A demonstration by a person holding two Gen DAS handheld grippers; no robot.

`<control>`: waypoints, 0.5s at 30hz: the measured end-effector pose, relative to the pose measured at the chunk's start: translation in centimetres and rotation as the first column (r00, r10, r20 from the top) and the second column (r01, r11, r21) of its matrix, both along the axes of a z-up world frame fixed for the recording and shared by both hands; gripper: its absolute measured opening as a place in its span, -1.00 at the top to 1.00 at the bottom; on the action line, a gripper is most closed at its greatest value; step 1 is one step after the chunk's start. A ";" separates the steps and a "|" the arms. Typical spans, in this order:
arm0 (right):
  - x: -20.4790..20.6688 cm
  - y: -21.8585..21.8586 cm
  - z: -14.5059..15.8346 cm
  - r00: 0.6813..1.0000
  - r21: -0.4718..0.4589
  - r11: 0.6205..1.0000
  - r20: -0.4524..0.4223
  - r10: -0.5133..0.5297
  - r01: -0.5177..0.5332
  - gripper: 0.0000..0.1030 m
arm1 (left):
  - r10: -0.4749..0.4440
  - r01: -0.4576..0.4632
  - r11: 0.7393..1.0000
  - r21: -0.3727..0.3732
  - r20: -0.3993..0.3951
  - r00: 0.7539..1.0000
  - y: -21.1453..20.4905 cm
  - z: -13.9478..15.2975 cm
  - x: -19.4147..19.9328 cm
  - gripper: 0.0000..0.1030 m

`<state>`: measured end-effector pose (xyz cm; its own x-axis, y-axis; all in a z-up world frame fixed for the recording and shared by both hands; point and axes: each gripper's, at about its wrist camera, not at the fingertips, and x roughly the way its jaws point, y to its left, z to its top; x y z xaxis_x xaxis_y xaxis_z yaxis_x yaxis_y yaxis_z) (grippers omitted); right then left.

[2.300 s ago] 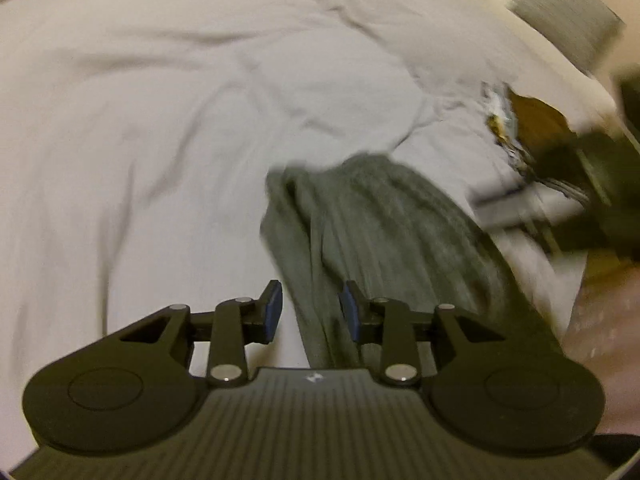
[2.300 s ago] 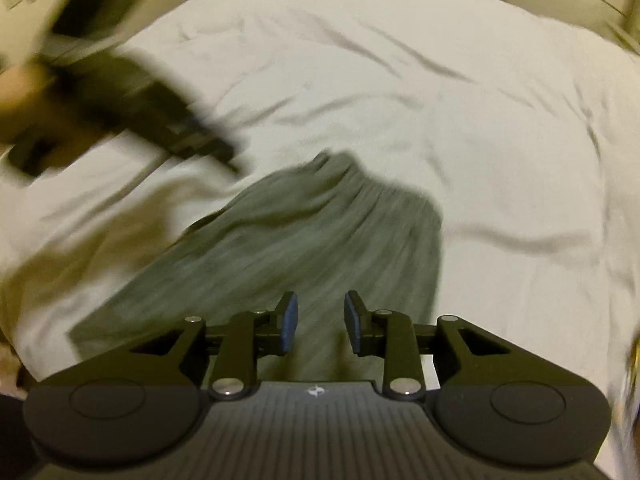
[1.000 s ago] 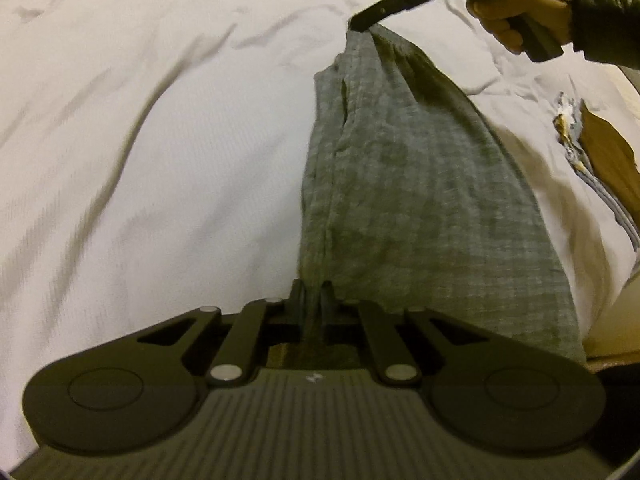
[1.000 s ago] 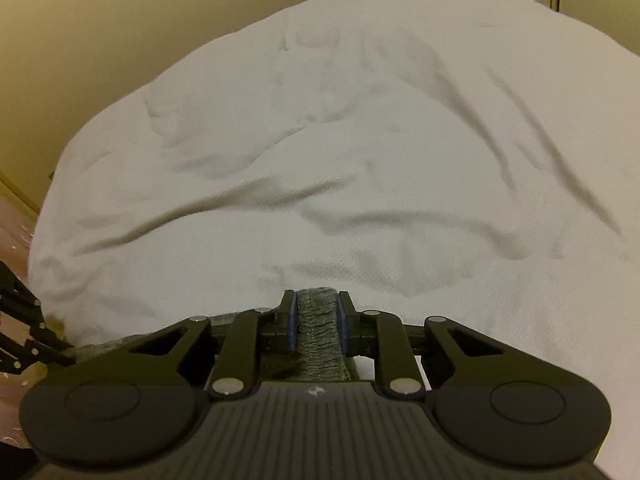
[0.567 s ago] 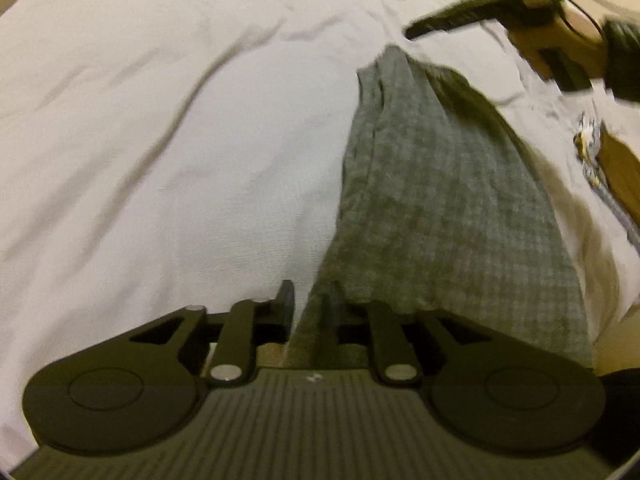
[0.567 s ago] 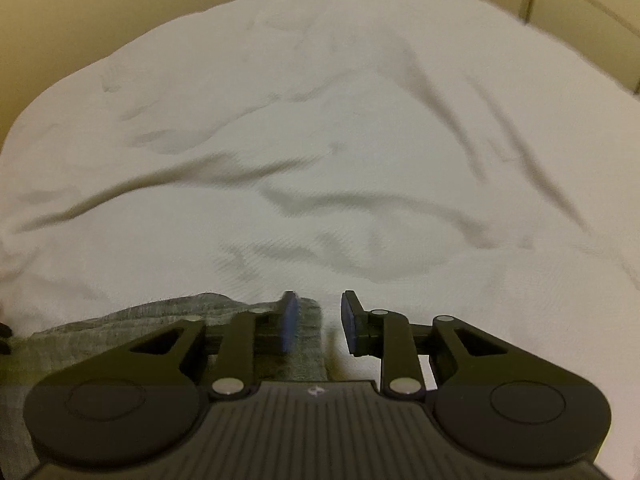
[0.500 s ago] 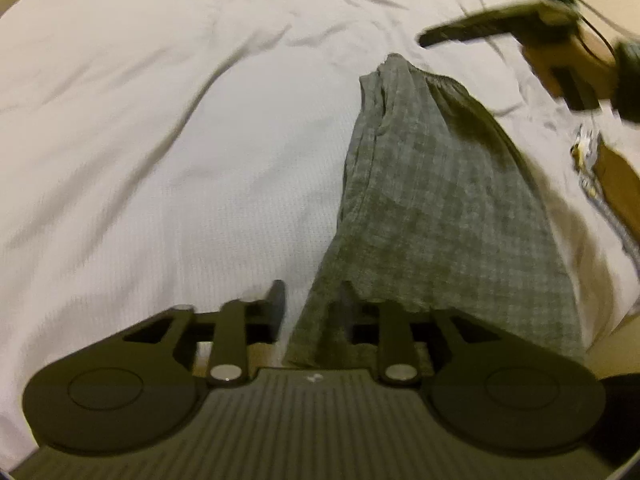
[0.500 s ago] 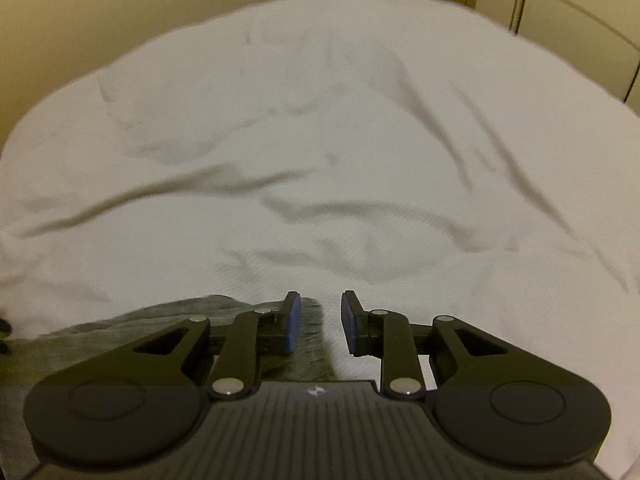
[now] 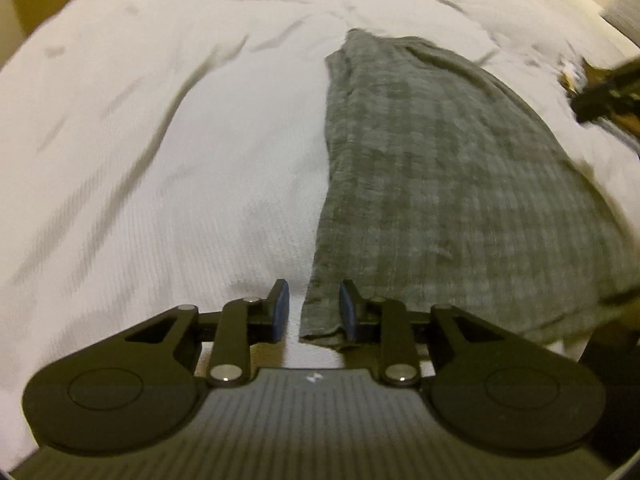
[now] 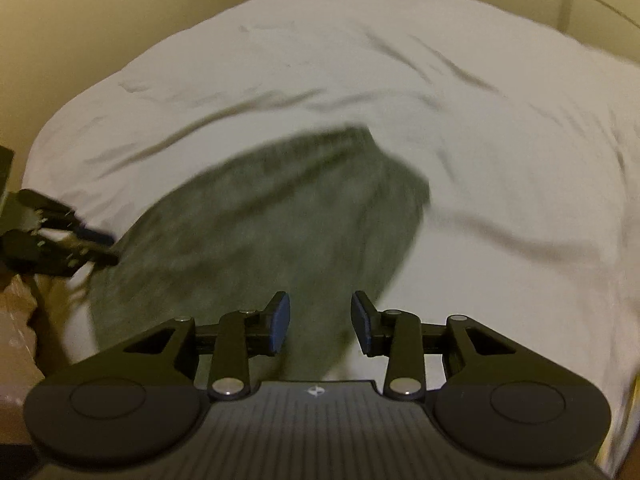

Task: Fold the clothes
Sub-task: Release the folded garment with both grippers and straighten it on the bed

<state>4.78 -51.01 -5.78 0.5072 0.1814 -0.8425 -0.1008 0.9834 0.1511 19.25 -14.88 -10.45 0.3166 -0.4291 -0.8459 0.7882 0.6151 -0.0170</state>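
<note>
Lying flat on the white bedspread (image 9: 168, 168), grey garment (image 9: 448, 184); both tools parted

The garment (image 9: 448, 184) is grey-green with a faint check of darker and lighter bands; in the right wrist view it (image 10: 280, 216) blurs to a plain dull grey-green. The bed cover (image 9: 160, 140) beneath it is white with a fine ribbed weave and grey shadow lines in its creases. The left gripper (image 9: 314, 306) is matte black, its pads (image 9: 282, 304) blue, with silver pivot pins. The right gripper (image 10: 320, 322) is coloured the same. The wall (image 10: 100, 28) behind the bed is a muted yellow.
</note>
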 end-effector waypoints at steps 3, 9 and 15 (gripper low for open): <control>-4.5 1.4 -0.5 0.997 0.047 0.996 -0.039 -0.068 0.070 0.27 | -0.029 0.032 0.999 -0.043 0.061 0.998 0.8 0.4 -0.9 0.52; -9.4 3.8 -3.4 0.996 0.091 0.992 -0.041 -0.078 0.082 0.27 | -0.107 0.148 0.980 -0.133 0.275 0.956 1.3 0.6 -3.4 0.53; -10.0 2.1 -5.6 0.986 0.191 0.976 0.099 -0.130 0.110 0.48 | -0.181 0.269 0.947 -0.177 0.398 0.899 -0.3 -0.6 -5.5 0.52</control>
